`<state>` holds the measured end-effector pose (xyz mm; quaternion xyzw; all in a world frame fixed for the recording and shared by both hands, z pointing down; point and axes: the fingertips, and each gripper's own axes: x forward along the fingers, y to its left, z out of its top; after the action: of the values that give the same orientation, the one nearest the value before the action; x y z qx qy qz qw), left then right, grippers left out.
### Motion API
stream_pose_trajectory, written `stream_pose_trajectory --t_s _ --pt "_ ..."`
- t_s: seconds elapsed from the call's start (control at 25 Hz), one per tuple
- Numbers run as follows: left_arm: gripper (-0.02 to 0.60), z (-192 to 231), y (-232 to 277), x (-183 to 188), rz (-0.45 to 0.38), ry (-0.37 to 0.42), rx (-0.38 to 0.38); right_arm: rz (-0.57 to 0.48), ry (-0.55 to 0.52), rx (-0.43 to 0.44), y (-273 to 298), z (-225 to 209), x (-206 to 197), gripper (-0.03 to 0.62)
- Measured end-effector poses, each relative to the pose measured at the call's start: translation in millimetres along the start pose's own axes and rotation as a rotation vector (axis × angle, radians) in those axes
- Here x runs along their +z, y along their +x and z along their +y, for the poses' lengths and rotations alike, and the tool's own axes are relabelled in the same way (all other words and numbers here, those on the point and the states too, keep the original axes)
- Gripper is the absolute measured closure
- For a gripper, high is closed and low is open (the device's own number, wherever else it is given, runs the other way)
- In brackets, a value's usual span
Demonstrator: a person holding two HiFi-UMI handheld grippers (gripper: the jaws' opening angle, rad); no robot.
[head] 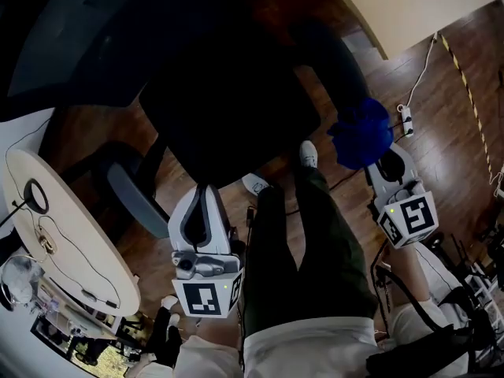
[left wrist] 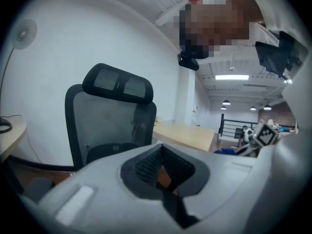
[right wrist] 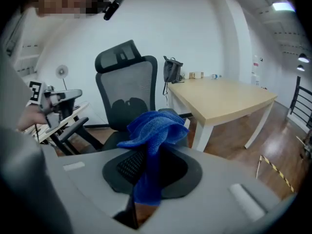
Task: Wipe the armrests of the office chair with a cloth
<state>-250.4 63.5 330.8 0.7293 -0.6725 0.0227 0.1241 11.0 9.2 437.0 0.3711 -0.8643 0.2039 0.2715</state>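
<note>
Right gripper (right wrist: 146,165) is pinching my blue cloth (right wrist: 157,129), just beside the office chair (right wrist: 127,89) seat. My left gripper (left wrist: 163,168), jaws pressed together and empty, faces that chair too.

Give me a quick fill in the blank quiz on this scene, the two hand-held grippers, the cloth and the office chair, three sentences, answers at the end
1. The right hand-held gripper is shut on a ___ cloth.
2. The left hand-held gripper has its jaws together and holds ___.
3. The office chair has a headrest and a black ___ backrest.

Missing words: blue; nothing; mesh.
</note>
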Motion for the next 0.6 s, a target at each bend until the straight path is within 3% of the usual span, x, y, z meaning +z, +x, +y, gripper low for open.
stream_pose_trajectory --t_s 0.12,0.24,0.4,0.6 --pt "0.581 -1.0 4.9 -9.1 0.012 -0.013 0.001 -0.060 -0.023 0.088 -1.2 40.0 -9.5 0.523" --pt "0.581 -0.8 4.6 -15.2 0.025 -0.023 0.010 -0.100 0.005 0.126 55.0 62.1 -37.2 0.523" --pt "0.581 2.3 -1.5 -18.9 0.051 -0.015 0.009 -0.209 0.017 0.007 141.5 39.4 -49.0 0.523" --pt "0.581 21.2 -18.2 -29.0 0.083 -0.005 0.024 -0.330 0.048 -0.109 182.4 8.4 -23.8 0.523"
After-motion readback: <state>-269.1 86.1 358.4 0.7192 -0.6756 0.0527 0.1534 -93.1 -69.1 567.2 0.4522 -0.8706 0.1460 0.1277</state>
